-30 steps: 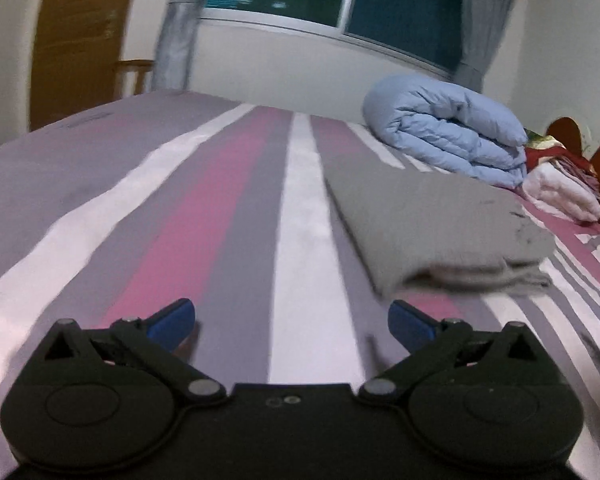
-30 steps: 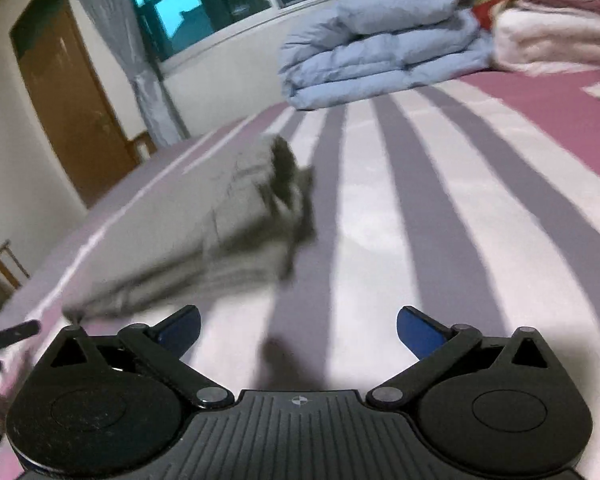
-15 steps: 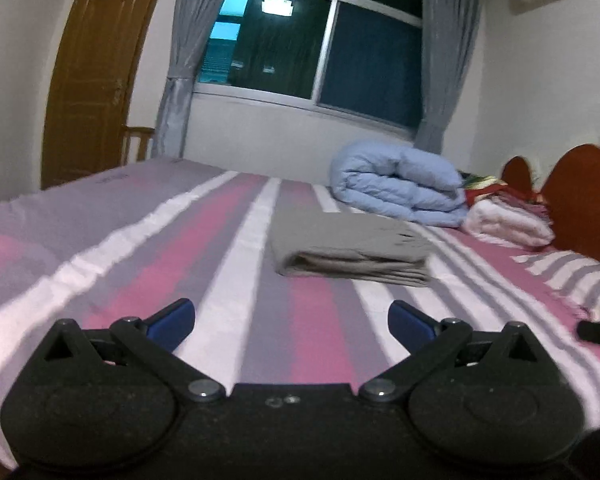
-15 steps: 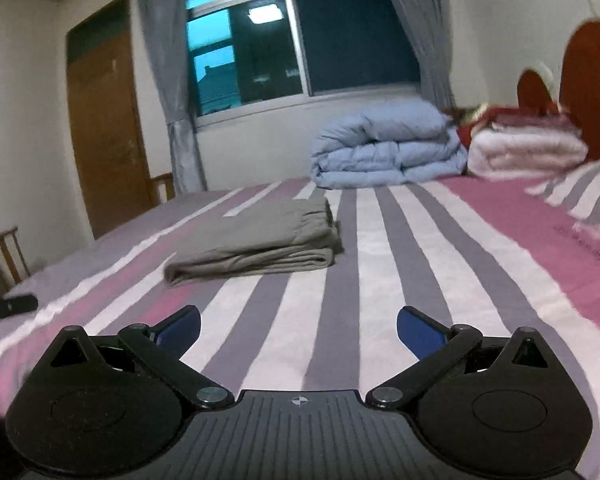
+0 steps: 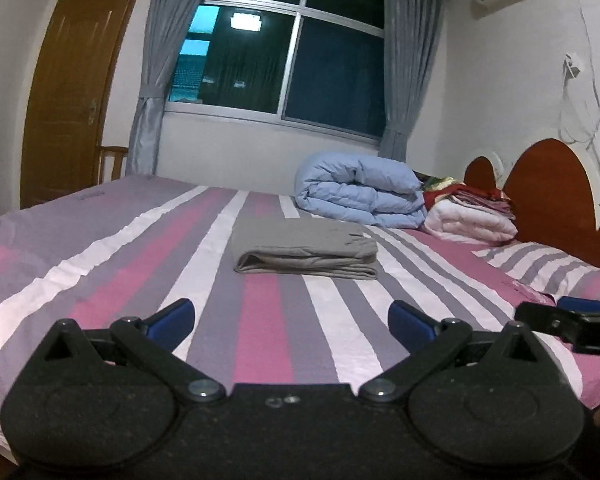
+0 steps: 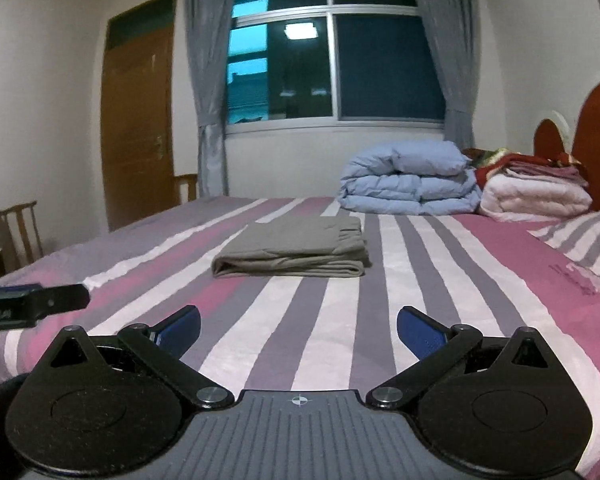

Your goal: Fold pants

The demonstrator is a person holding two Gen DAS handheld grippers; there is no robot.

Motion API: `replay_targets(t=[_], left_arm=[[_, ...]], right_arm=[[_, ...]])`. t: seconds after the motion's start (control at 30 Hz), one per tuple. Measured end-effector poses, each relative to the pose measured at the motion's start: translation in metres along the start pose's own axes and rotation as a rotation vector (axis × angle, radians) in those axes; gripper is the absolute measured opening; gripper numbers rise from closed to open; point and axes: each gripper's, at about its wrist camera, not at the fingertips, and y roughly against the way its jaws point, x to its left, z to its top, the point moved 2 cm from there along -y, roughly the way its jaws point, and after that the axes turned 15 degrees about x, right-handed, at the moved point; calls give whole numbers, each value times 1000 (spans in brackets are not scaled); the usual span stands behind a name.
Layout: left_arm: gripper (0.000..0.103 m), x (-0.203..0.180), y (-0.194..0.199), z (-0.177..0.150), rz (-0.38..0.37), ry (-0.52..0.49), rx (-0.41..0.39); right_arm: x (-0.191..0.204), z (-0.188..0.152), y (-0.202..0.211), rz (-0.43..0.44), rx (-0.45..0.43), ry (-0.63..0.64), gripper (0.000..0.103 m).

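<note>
The grey pants (image 5: 304, 248) lie folded in a flat rectangular stack in the middle of the striped bed (image 5: 260, 332); they also show in the right wrist view (image 6: 296, 250). My left gripper (image 5: 291, 320) is open and empty, well back from the pants near the bed's front edge. My right gripper (image 6: 299, 330) is open and empty, also well back from the pants. Each gripper shows at the edge of the other's view: the right one (image 5: 572, 322) and the left one (image 6: 28, 304).
A folded light-blue duvet (image 5: 360, 190) and a stack of white and red blankets (image 5: 472, 212) sit at the far side by the wooden headboard (image 5: 548, 188). A window with grey curtains (image 5: 284, 64), a wooden door (image 5: 72, 80) and a chair (image 6: 20, 228) lie beyond.
Both grippers have pulled back and up from the folded pants, which now lie farther away and still on the bed. Both stayed open.
</note>
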Motion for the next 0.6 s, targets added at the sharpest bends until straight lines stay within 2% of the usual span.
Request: replay_targets(t=[0.13,0.6], left_arm=[[97,-9,-9,-3,7,-42,21],[97,-7,-10,-6,5,-43,15]], right_arm=[[-6,1,-9,5,27,-17,103],[-4,-1,-13,6,38,-16,103]])
